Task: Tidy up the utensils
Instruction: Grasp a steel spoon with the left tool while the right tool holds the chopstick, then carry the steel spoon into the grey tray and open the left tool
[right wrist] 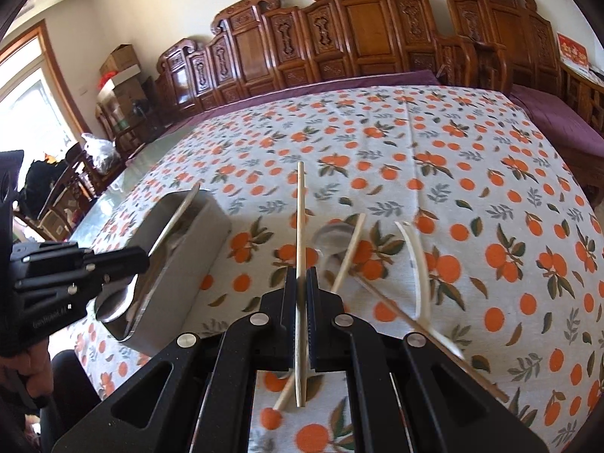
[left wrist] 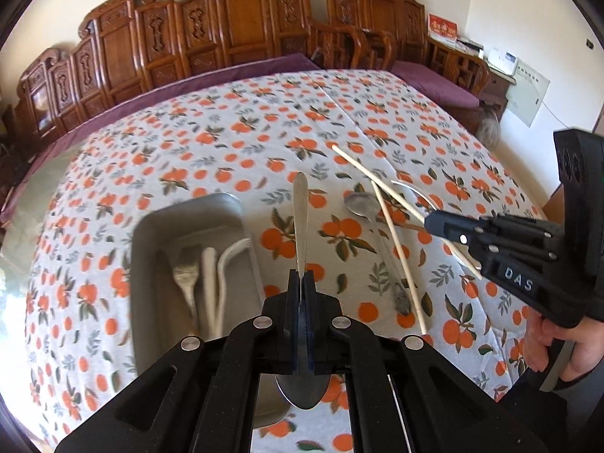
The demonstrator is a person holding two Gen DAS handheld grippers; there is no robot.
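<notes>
steel, thin and shiny: we see a metal spoon (left wrist: 301, 222) clamped in the left gripper (left wrist: 301, 275), jaws closed tight on its handle. long axis runs straight fwd along the fingers, flat tapered handle tip pointing away from the camera, rounded bowl hanging back under the gripper body, lifted off the cloth. just left of it sits a grey rectangular metal tray (left wrist: 151, 226) w/ rounded corners; inside we make out a metal fork (left wrist: 187, 283) and two white plastic utensils (left wrist: 215, 275), all lying lengthwise, blurred.

right gripper (right wrist: 301, 283) is closed on a pale wooden chopstick (right wrist: 300, 249), a slim round stick, also in line w/ the fingers, one end pointing away toward the far table edge, other end sticking out behind the jaws. it's raised above the cloth.

on the cotton-looking tablecloth (right wrist: 472, 151), white w/ orange fruit and green leaf print, to the right of the chopstick we see another chopstick (right wrist: 349, 253) lying diagonal, a second metal spoon (right wrist: 332, 238) w/ its bowl toward the far side, and a curved white plastic utensil (right wrist: 415, 260). carved dark wooden bench backs (right wrist: 358, 26) line the far side w/ a purple cushion (right wrist: 339, 83).
</notes>
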